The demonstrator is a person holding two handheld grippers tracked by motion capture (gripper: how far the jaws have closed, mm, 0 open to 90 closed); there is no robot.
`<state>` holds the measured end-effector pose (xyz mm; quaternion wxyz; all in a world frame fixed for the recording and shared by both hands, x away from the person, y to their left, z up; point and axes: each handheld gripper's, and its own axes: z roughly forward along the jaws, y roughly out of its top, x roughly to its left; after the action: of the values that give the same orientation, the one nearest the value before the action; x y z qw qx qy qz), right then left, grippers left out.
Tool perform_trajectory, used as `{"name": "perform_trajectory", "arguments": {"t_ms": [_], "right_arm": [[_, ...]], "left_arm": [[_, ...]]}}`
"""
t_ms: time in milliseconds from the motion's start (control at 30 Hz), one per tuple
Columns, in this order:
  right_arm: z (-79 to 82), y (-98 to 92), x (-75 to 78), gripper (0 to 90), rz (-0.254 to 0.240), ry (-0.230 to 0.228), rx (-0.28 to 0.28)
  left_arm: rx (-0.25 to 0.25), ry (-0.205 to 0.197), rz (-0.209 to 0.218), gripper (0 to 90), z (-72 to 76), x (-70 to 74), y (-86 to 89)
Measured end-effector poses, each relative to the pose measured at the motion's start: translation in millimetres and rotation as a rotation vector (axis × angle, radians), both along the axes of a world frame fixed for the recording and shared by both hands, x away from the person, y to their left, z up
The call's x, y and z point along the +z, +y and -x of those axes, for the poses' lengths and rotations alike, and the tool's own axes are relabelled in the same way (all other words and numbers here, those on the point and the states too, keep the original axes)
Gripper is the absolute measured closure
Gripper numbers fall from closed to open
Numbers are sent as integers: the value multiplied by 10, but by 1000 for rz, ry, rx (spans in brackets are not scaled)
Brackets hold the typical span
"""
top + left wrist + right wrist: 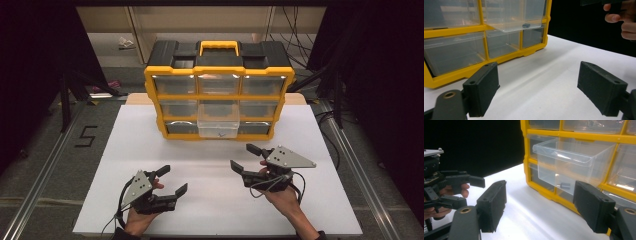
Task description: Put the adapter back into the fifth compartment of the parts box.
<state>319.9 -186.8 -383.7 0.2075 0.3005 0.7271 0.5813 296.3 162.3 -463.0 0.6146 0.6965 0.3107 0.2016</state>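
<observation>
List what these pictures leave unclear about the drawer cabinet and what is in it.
- Small dark part in the pulled-out drawer: too small and blurred in both gripper views to identify.
- Other drawers' contents: glare on the clear fronts, high view.
- Cabinet back: hidden by its own body.

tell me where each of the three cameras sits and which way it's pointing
High view: above the person's side, looking forward and down on the white table and yellow drawer cabinet; both hands hold the left gripper and right gripper.
Left gripper view: low over the table, facing the cabinet at an angle; own open jaws below, the other hand at top right.
Right gripper view: low, facing the cabinet; own open jaws, left gripper at left.
Shared: the pulled-out clear drawer holding a small dark part.
</observation>
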Motion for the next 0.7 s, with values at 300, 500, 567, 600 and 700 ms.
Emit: {"name": "perform_trajectory", "arguments": {"t_ms": [300,500,567,600,700], "right_arm": [[53,-46,-82,278,-11,-4,-6],[88,-83,-125,278,-18,-9,-10],[96,-95,-145,278,-19,-9,-12],[99,-100,-156,278,-18,-7,-13],[111,-113,-183,278,-19,-8,-14]], "left_arm": [[-3,1,-5,167,-1,2,4],[-6,4,-4,167,-1,1,1],[-5,3,-6,167,1,3,2],[-6,3,-6,167,1,2,1],[-8,3,-7,167,1,2,-1]]}}
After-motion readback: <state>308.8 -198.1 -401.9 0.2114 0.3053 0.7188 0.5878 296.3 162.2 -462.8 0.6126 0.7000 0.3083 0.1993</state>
